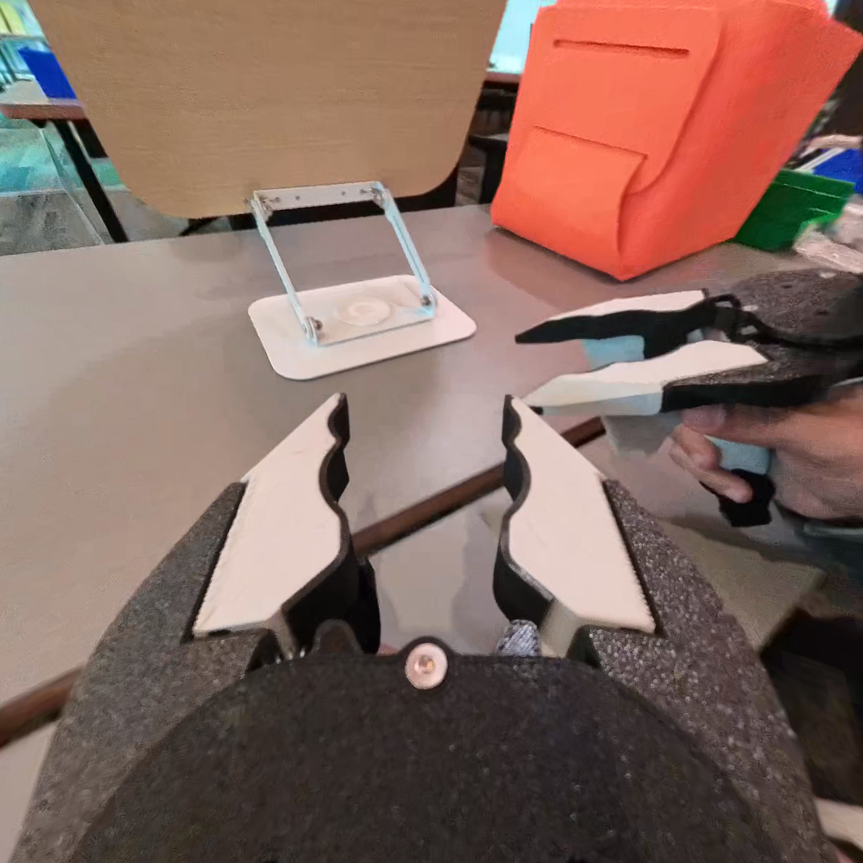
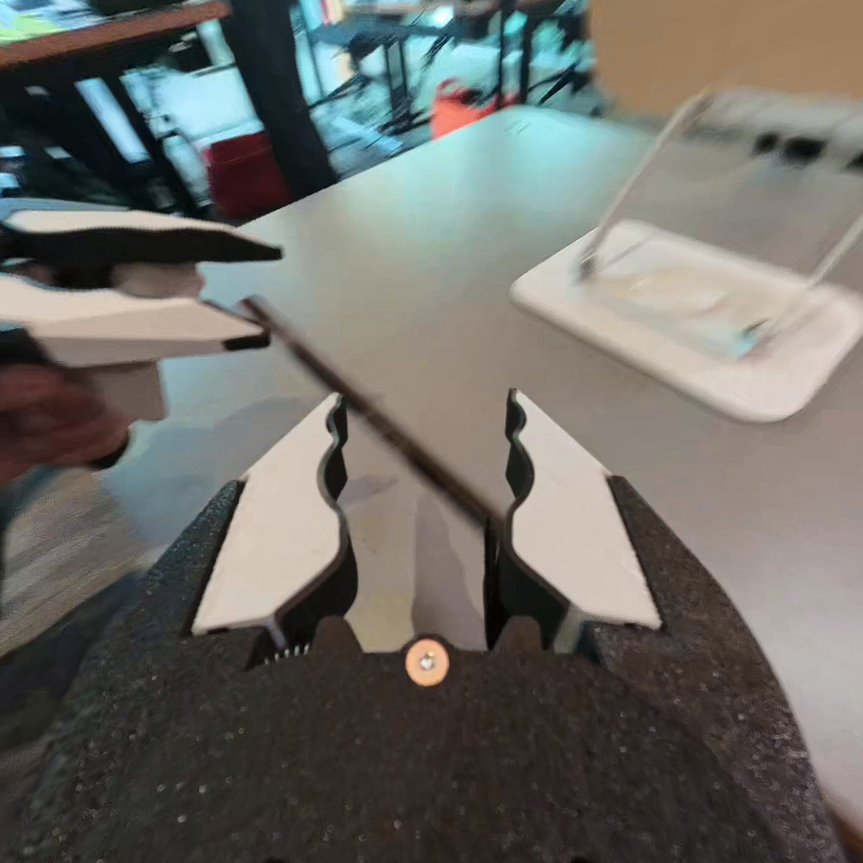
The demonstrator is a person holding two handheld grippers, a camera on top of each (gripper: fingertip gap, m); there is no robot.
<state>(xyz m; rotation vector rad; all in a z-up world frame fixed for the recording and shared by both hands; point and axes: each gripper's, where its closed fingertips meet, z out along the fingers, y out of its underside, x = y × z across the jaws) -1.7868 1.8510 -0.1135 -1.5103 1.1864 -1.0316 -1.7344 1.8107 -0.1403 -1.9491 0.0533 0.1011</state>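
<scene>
Broadly, a grey table (image 1: 140, 373) with a dark wooden edge fills both views, and the largest thing on it is an orange fabric bag (image 1: 654, 140) standing at the far right corner. Behind the far edge rises a tan wooden chair back (image 1: 261, 93). Near the middle of the table lies a white stand (image 1: 364, 322), a flat rounded base plate with a metal hinged frame tilted up and away from it; in the right wrist view it sits to the far right and is blurred. A green bin (image 1: 794, 210) shows beyond the bag. The left gripper (image 1: 425, 401) hovers over the near table edge with its jaws spread wide and nothing between them, the stand just ahead. The right gripper (image 2: 427, 397), held by a hand (image 1: 770, 462) on its handle, is also wide apart and empty, pointing leftward across the near edge, close beside the left one's right fingertip; whether they touch is hard to tell.
</scene>
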